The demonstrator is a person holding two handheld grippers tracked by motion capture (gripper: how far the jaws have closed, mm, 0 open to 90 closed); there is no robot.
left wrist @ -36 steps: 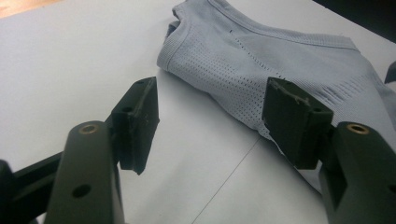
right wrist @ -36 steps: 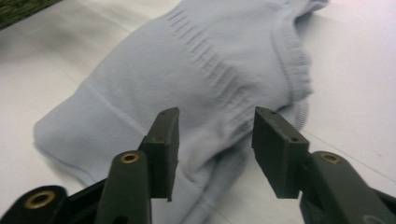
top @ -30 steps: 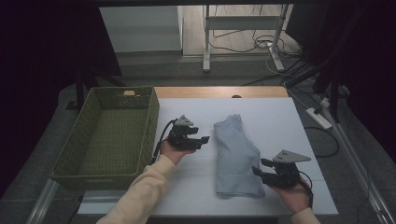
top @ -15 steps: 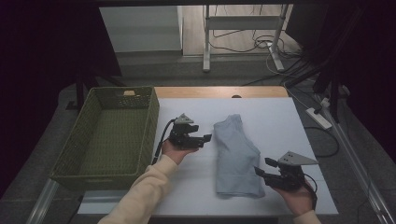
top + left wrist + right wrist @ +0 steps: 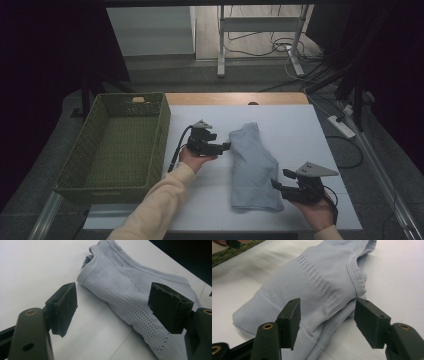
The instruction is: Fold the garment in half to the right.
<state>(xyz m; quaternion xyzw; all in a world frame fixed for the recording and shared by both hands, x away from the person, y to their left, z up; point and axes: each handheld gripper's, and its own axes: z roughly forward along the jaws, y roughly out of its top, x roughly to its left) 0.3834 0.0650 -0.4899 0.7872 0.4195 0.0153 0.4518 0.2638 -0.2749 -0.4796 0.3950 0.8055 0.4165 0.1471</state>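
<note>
The left gripper [image 5: 224,146] is hovering just beside the left edge of the folded pale blue knit garment [image 5: 252,167], its jaws having just been opening and now standing spread with nothing between them; in the left gripper view the ribbed, perforated cloth [image 5: 130,295] is lying ahead of the pads and apart from them. The right gripper [image 5: 278,183] is sitting at the garment's near right corner, its jaws likewise just been widening and now gaping; in the right gripper view the folded hem [image 5: 317,302] is lying right at its open pads, not pinched. The garment's long axis is running away from the person across the white table top [image 5: 300,125], so each gripper is facing one long side, the right one nearer the cloth. The woven green basket [image 5: 117,150] is standing empty at the left, beside the left hand [image 5: 196,159].
</note>
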